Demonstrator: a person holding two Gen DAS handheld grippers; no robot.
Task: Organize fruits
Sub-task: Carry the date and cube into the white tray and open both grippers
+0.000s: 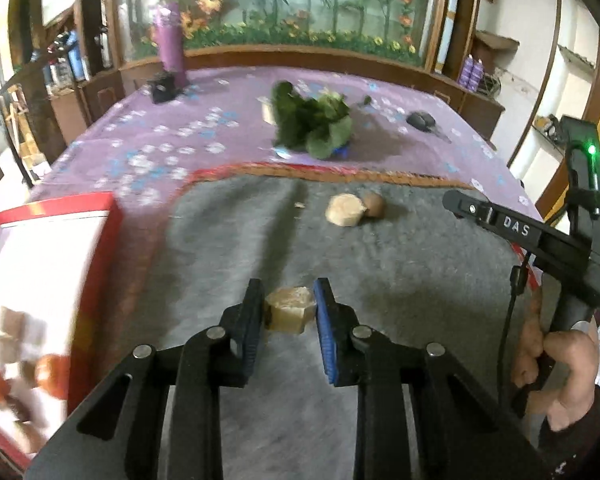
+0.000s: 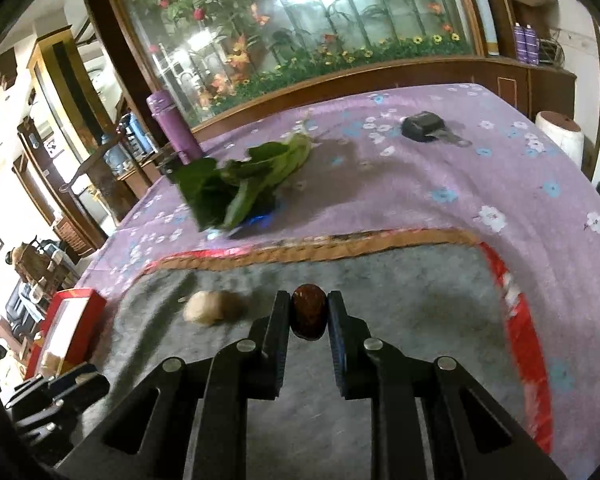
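Note:
My left gripper [image 1: 289, 312] is shut on a pale yellow fruit chunk [image 1: 289, 309] just above the grey mat [image 1: 420, 264]. A red-rimmed white box [image 1: 40, 264] stands at its left, with several fruit pieces [image 1: 24, 368] inside. Another pale chunk [image 1: 345, 209] and a brown round fruit [image 1: 374, 204] lie further out on the mat. My right gripper [image 2: 309, 312] is shut on a dark red-brown date-like fruit [image 2: 309, 315]. In the right wrist view, the pale chunk [image 2: 204, 307] lies to the left of it and the red box [image 2: 70, 326] stands at far left.
Green leafy vegetables [image 1: 314, 122] lie on the purple flowered bedspread [image 1: 172, 132] beyond the mat. A purple flask [image 1: 171, 44], a black object [image 1: 163, 87] and a black key fob [image 1: 421, 120] lie further back. The wooden headboard [image 1: 300, 56] closes off the far side.

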